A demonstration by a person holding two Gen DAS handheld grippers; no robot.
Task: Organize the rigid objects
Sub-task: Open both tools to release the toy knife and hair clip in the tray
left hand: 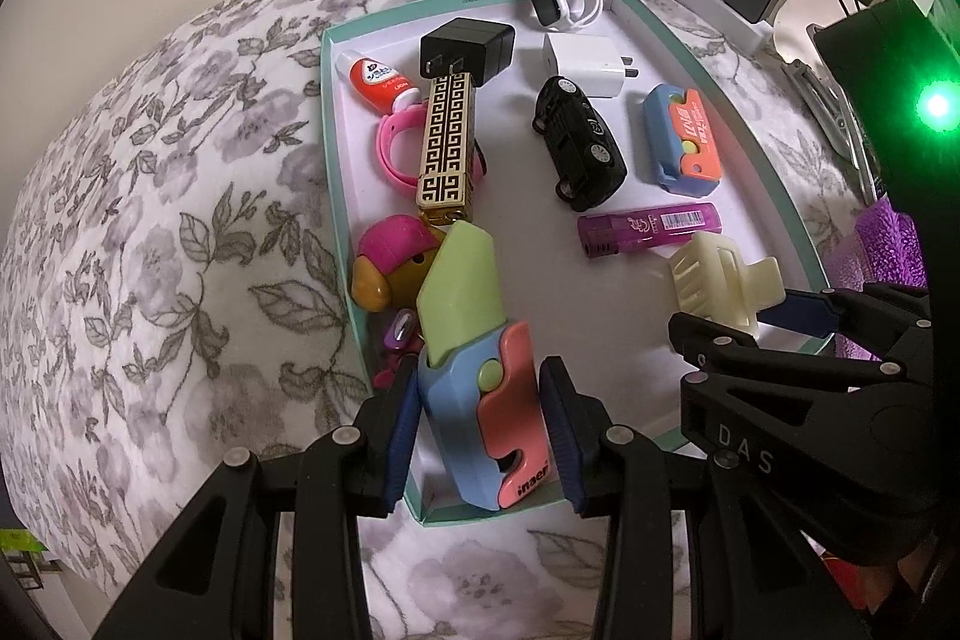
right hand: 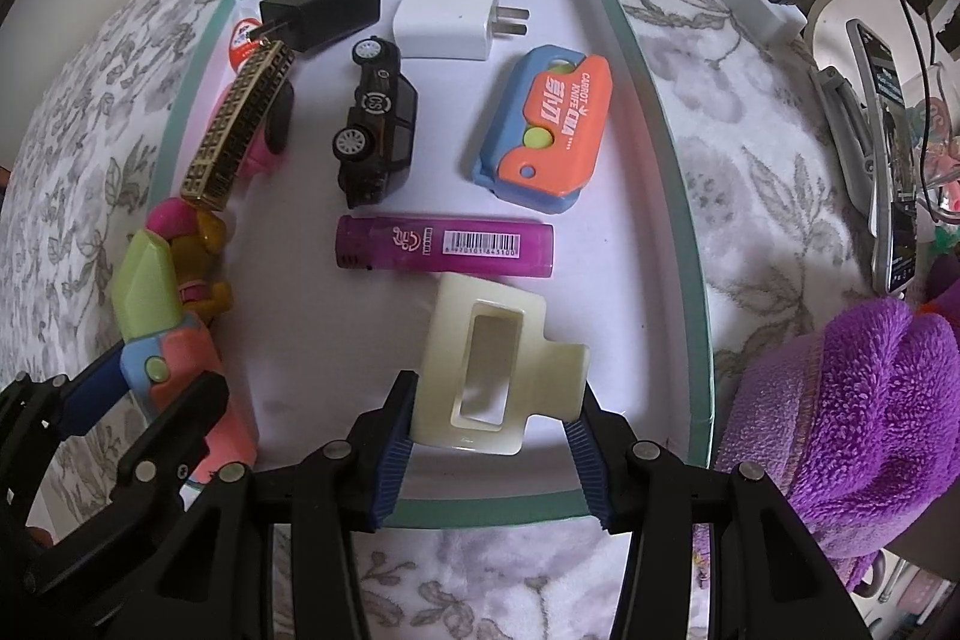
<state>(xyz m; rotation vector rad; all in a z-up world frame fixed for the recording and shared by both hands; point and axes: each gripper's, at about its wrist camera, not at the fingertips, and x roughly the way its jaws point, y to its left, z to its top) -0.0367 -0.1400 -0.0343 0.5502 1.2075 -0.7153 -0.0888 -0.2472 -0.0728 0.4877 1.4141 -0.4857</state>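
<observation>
A: How's the left gripper [left hand: 480,430] sitting?
B: Low over the near-left corner of the teal box [left hand: 336,196], fingers clamped on the toy carrot knife [left hand: 480,400], green blade pointing up toward the gold patterned lighter [left hand: 447,142].
A: And the right gripper [right hand: 489,436]?
B: Reaching in over the near rim, pads pressed to both sides of the cream hair claw [right hand: 492,370], which lies on the box floor just below the purple lighter [right hand: 444,244]
</observation>
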